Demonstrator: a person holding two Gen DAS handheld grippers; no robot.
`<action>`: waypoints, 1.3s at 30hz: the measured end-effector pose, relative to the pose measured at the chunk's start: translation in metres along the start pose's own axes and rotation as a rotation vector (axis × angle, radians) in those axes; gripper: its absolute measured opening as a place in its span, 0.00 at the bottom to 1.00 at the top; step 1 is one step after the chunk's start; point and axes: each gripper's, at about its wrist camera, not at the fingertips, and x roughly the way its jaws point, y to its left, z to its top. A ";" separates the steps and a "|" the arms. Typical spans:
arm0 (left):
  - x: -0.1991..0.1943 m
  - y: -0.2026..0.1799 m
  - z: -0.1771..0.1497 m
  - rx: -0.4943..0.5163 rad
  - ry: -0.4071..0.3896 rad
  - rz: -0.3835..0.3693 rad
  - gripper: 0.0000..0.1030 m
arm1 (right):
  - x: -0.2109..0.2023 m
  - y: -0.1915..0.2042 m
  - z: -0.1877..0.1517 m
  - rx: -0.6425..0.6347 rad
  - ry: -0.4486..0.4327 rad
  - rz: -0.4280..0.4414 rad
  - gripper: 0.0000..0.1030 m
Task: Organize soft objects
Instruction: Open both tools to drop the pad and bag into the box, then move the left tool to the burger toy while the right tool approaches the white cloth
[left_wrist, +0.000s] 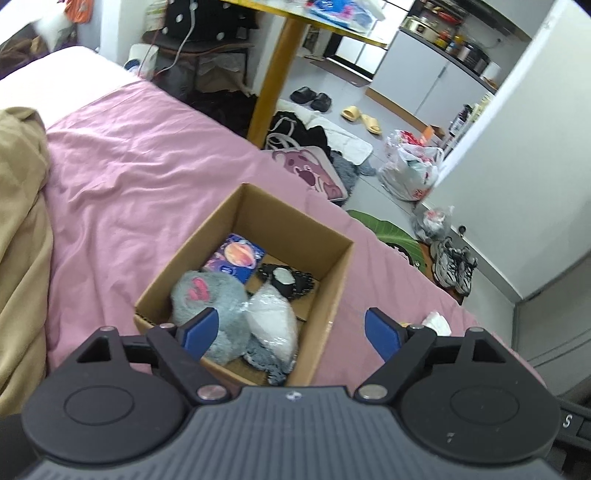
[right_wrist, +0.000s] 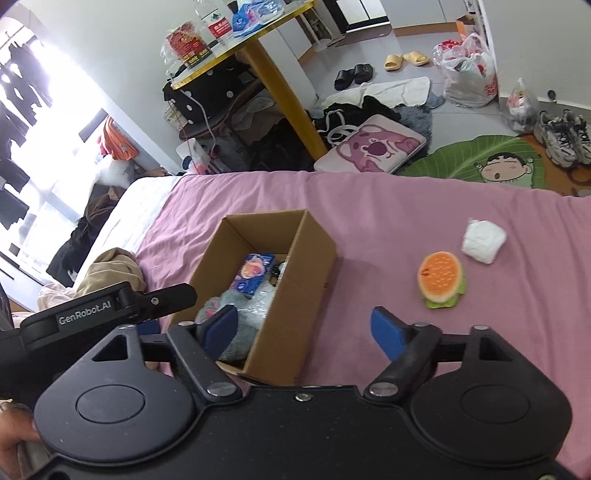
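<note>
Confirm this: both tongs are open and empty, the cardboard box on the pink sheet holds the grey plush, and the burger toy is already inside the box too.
One thing is wrong. The burger toy is not in the cardboard box; the right wrist view shows it lying on the pink sheet to the box's right, near a white bundle. The rest stands: left tongs and right tongs are open and empty, and the grey plush is in the box.

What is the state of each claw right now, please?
Left claw: open, holding nothing, above the cardboard box.
Right claw: open, holding nothing.
</note>
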 end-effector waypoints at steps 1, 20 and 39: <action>-0.001 -0.004 -0.001 0.010 -0.001 0.000 0.84 | -0.002 -0.003 0.001 -0.001 0.001 -0.005 0.78; 0.013 -0.064 -0.009 0.131 -0.001 -0.020 0.89 | -0.028 -0.077 0.025 0.104 -0.101 -0.074 0.89; 0.096 -0.133 -0.031 0.197 0.086 -0.058 0.89 | -0.008 -0.152 0.023 0.345 -0.131 -0.074 0.88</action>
